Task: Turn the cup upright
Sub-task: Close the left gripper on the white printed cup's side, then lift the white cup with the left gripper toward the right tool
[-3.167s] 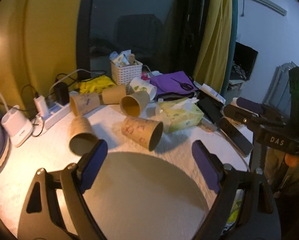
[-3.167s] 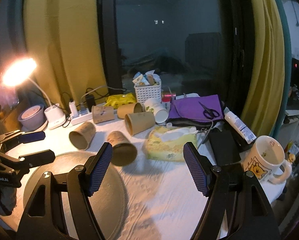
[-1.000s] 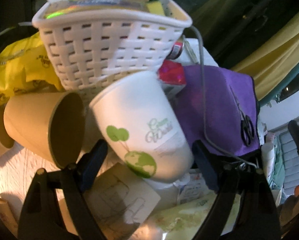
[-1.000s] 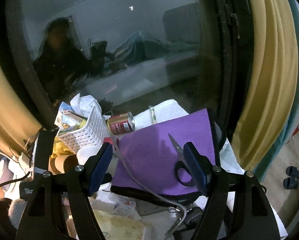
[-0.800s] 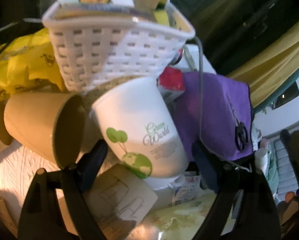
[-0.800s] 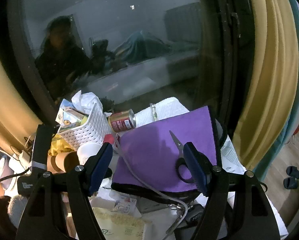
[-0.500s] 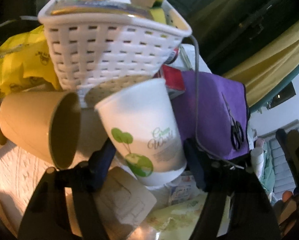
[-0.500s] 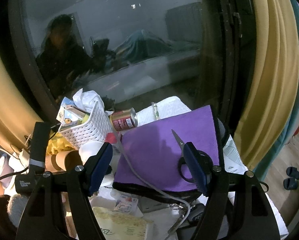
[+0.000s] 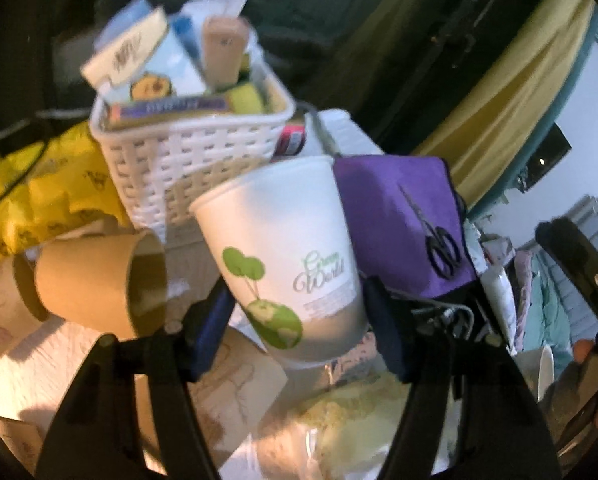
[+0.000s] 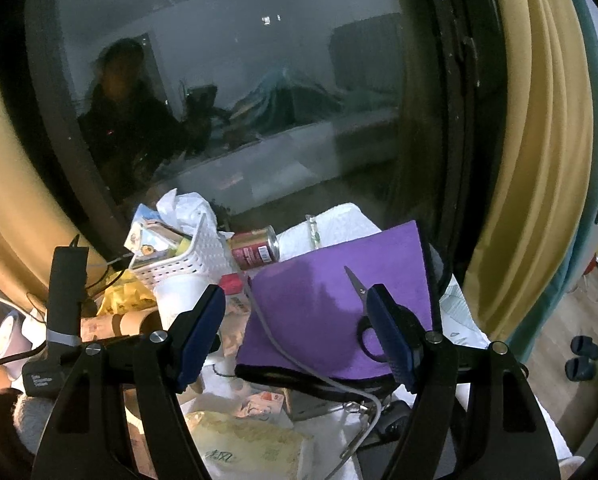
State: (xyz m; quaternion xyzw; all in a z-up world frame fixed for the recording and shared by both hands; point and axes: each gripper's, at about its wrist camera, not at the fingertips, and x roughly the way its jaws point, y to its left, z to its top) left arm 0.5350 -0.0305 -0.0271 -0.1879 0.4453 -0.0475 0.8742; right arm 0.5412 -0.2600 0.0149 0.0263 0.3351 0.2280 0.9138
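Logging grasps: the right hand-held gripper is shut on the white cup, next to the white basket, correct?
Not quite: the left hand-held gripper is shut on the white cup, as the left wrist view shows. The right hand-held gripper is open. The white basket is beside it.

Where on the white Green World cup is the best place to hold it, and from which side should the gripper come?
On the lower side wall, near the narrow base, from the side with one finger on each flank. The white cup tapers toward the base, so the left gripper spans it there, and its fingers already sit against the wall. The rim stays clear for setting it upright.
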